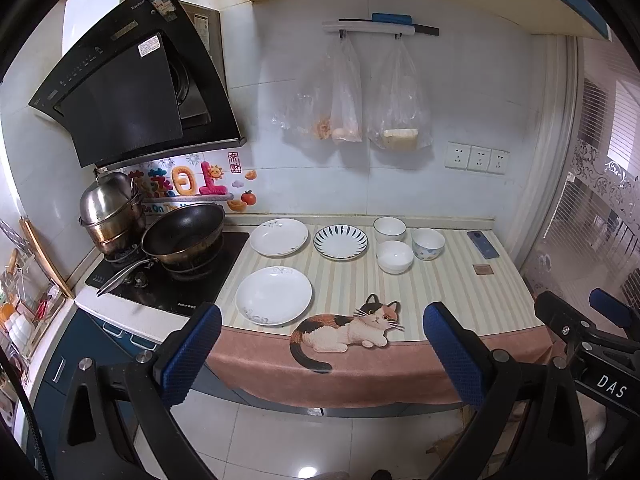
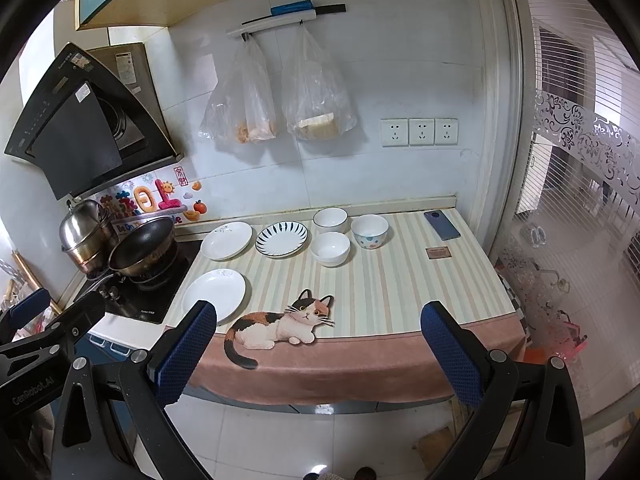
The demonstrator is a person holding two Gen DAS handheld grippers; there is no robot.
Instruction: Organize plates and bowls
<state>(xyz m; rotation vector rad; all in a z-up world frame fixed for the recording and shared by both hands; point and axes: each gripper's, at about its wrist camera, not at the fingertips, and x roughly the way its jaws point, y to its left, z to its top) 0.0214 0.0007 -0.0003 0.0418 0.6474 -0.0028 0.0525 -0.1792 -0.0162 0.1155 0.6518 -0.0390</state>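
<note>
Plates and bowls sit spread across the striped mat (image 1: 352, 284) on the counter, none stacked. Nearest the front edge lies a white plate (image 1: 273, 295), beside the stove (image 1: 176, 276); behind it sits a second white plate (image 1: 279, 237), and just right of that a blue-striped plate (image 1: 340, 242). All three look empty. Further right stand three bowls close together — a white bowl (image 1: 389, 229) at the back, a plain bowl (image 1: 395, 256) in front of it, and a dotted bowl (image 1: 428, 243) to the right. Nothing shows inside them.

A phone (image 1: 483, 244) lies near the mat's far right corner, with a small brown square (image 1: 482, 269) in front of it. On the stove a dark wok (image 1: 184, 232) rests by a lidded steel pot (image 1: 110, 212). Two clear bags (image 1: 352, 92) hang from a wall rail, holding pale food.

Both tools hover off the counter's front edge — the left gripper (image 1: 322, 354) and right gripper (image 2: 318, 354) each with fingers spread wide, holding nothing.
</note>
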